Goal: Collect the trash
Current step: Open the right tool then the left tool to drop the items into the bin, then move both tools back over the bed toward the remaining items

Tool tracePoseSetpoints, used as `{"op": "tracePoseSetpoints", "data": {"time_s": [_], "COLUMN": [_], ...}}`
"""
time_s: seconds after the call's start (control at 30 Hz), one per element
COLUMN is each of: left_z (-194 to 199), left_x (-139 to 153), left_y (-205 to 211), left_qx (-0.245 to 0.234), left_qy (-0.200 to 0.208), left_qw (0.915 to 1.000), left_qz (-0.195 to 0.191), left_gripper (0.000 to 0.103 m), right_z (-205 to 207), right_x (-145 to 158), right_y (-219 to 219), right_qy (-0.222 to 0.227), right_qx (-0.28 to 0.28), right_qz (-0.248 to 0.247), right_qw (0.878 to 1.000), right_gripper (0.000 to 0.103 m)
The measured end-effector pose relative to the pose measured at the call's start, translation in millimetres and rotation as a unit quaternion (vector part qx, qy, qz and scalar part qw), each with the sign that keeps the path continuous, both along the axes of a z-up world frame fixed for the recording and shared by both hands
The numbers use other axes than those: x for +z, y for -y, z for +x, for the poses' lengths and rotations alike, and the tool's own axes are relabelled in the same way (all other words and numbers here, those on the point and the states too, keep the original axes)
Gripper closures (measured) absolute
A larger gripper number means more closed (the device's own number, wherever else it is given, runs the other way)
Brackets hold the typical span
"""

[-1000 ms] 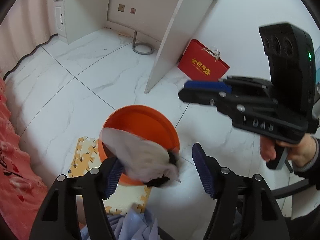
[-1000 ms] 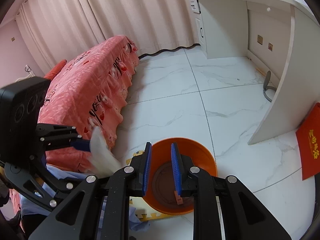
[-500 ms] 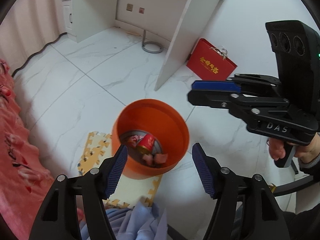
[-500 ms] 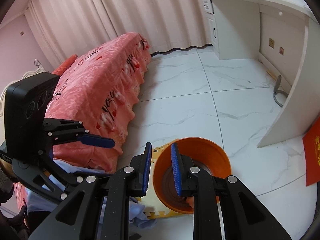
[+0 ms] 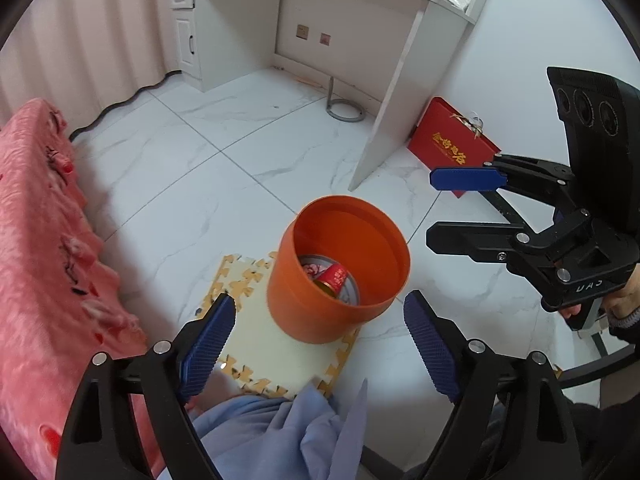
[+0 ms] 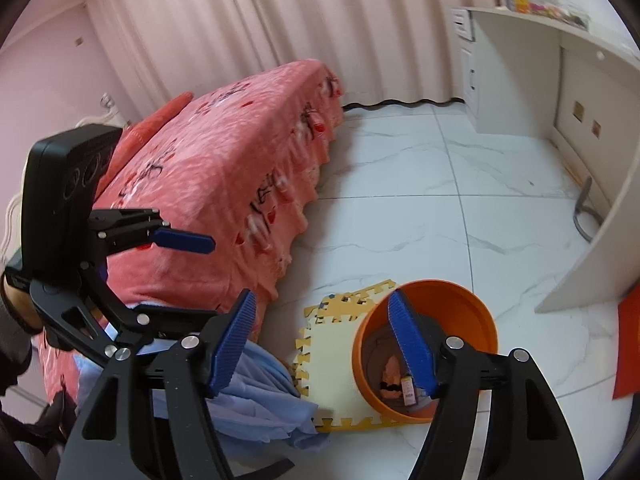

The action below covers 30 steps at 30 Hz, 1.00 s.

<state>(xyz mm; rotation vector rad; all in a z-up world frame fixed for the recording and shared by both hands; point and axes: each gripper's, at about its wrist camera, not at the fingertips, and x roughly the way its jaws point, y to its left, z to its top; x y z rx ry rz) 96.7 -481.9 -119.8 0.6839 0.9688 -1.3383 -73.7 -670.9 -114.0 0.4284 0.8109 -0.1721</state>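
An orange bin [image 5: 340, 276] stands on the floor, partly on a cream foam mat [image 5: 272, 344]. It holds a red can [image 5: 334, 276] and pink scraps; it also shows in the right wrist view [image 6: 448, 312]. My left gripper [image 5: 316, 344] is open and empty, held above and just in front of the bin. My right gripper [image 6: 324, 336] is open and empty, above the mat and the bin's left rim. It shows from the side in the left wrist view [image 5: 448, 204], to the right of the bin.
A bed with a pink cover [image 6: 224, 184] stands left of the bin. A light blue cloth [image 5: 280, 436] lies beneath my grippers. A white desk [image 5: 360, 20] stands at the far wall, with a red gift bag [image 5: 452, 148] leaning by its side panel.
A white tissue left my left gripper and dropped into the bin. Both grippers have lifted and pulled back from the bin. My right gripper has opened wide.
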Motion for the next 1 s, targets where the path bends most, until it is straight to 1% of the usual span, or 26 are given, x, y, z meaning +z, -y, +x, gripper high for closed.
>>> {"op": "tracePoseSetpoints", "data": {"time_s": [0.2, 0.27, 0.3, 0.63, 0.83, 1.0], "left_z": [5.7, 6.5, 6.8, 16.2, 21.3, 26.4], "left_x": [9.2, 11.8, 13.2, 34.5, 44.0, 55.0], "left_y": [-24.2, -32.8, -38.7, -98.5, -142.2, -190.4], "left_qx": [0.024, 0.029, 0.032, 0.083, 0.12, 0.164], "left_qy": [0.006, 0.012, 0.012, 0.027, 0.038, 0.048], "left_qw": [0.9997, 0.9995, 0.9994, 0.996, 0.9918, 0.9848], "left_qz": [-0.002, -0.001, -0.002, -0.018, -0.021, -0.03], "left_gripper": [0.017, 0.017, 0.017, 0.017, 0.017, 0.017], "right_z": [11.2, 12.9, 14.8, 45.8, 72.3, 94.5], "right_x": [9.1, 12.6, 15.5, 39.9, 57.1, 69.3], "right_y": [-23.1, -31.9, -38.7, -100.0, -148.5, -196.1], "right_qy": [-0.015, -0.016, -0.015, -0.011, 0.002, 0.015], "right_qx": [0.037, 0.048, 0.057, 0.137, 0.198, 0.249], "right_qz": [-0.019, -0.03, -0.036, -0.063, -0.079, -0.087], "right_qw": [0.999, 0.998, 0.998, 0.989, 0.977, 0.965], "right_gripper": [0.033, 0.027, 0.026, 0.025, 0.023, 0.023]}}
